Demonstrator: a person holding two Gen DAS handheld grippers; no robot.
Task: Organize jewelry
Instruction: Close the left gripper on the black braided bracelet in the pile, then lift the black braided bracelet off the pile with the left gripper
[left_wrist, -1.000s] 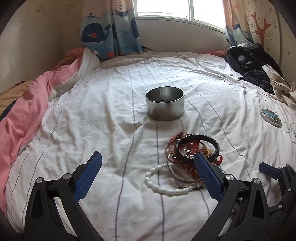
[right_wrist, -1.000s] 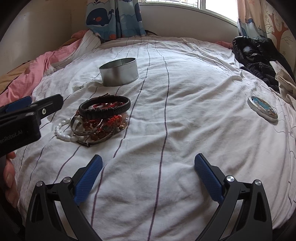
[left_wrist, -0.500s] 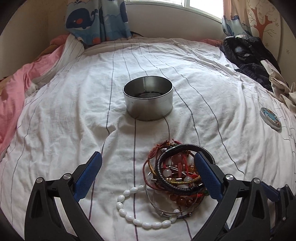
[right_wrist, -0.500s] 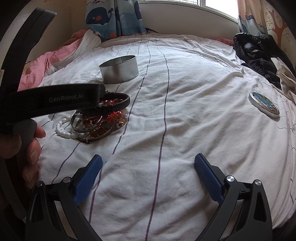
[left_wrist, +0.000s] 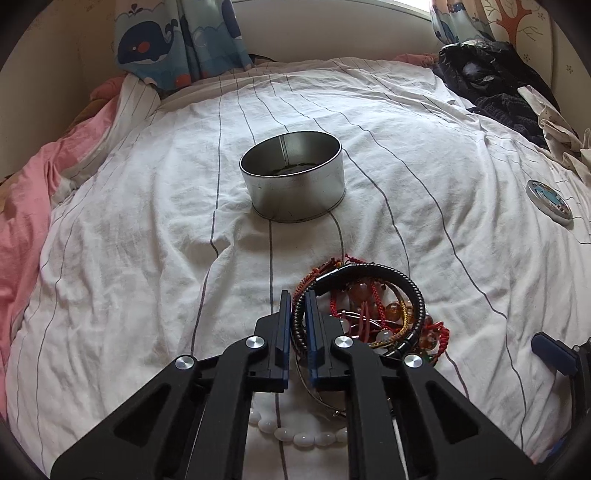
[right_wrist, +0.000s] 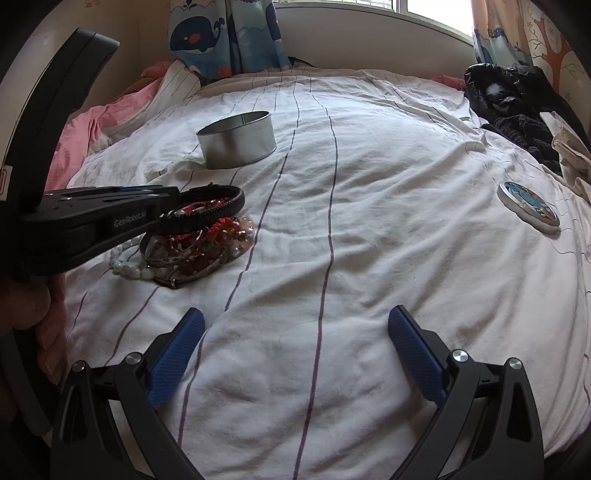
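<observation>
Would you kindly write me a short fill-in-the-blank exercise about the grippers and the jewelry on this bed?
1. The left gripper is shut on the ____ braided bracelet.
2. The right gripper is ____ and holds nothing.
3. The round metal tin stands beyond the jewelry pile, and its lid lies to the ____ on the sheet.

Missing words: black; open; right

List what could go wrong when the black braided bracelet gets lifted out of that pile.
1. The left hand-held gripper is shut on the black braided bracelet, which lies on tangled red cords; they may snag and come up too.
2. The metal tin sits on soft, wrinkled bedding; a bump could tip it.
</observation>
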